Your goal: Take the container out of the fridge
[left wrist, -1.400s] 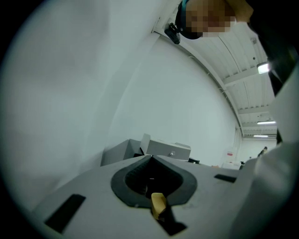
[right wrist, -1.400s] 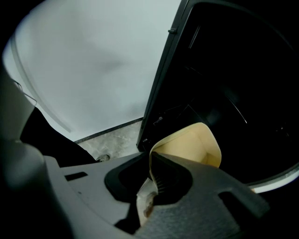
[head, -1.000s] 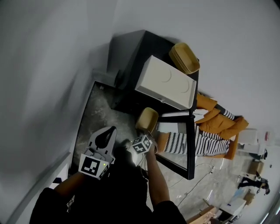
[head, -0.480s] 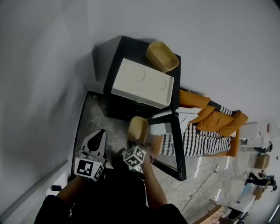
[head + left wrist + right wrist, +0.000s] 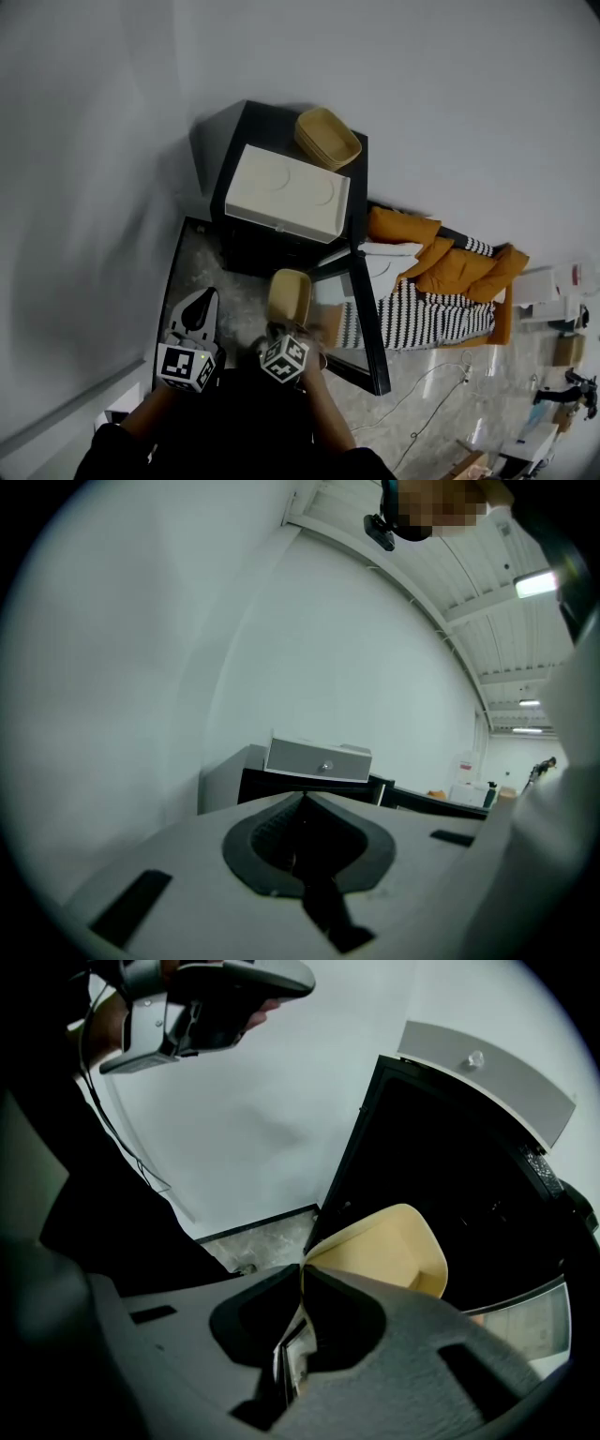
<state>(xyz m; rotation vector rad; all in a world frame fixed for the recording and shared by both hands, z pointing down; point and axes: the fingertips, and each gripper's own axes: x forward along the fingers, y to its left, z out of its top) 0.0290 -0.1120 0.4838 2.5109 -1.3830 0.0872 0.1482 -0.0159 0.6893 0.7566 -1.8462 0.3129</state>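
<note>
1. Right gripper (image 5: 281, 330) (image 5: 302, 1279): jaws closed on the thin near rim of the container; marker cube on top.
2. Container (image 5: 289, 295) (image 5: 389, 1251): pale yellow, shallow, rounded corners. Held in the air by the right gripper just in front of the open fridge, left of the open door, above the floor. Empty as far as its inside shows.
3. Left gripper (image 5: 201, 302) (image 5: 302, 803): jaws pressed together with nothing between them. Held up well left of the container, apart from the fridge.
4. Fridge (image 5: 272, 251) (image 5: 450, 1147): black, low, set against the far wall; front open, inside dark.
5. Door (image 5: 367, 309): black frame with glass, swung out to the right of the container.
6. White box (image 5: 286, 192) (image 5: 319, 758) (image 5: 487, 1072): lies on top of the fridge.
7. Basket (image 5: 327, 138): yellow, on the fridge top, beyond the white box.
8. Floor (image 5: 211, 262): grey, mottled.
</note>
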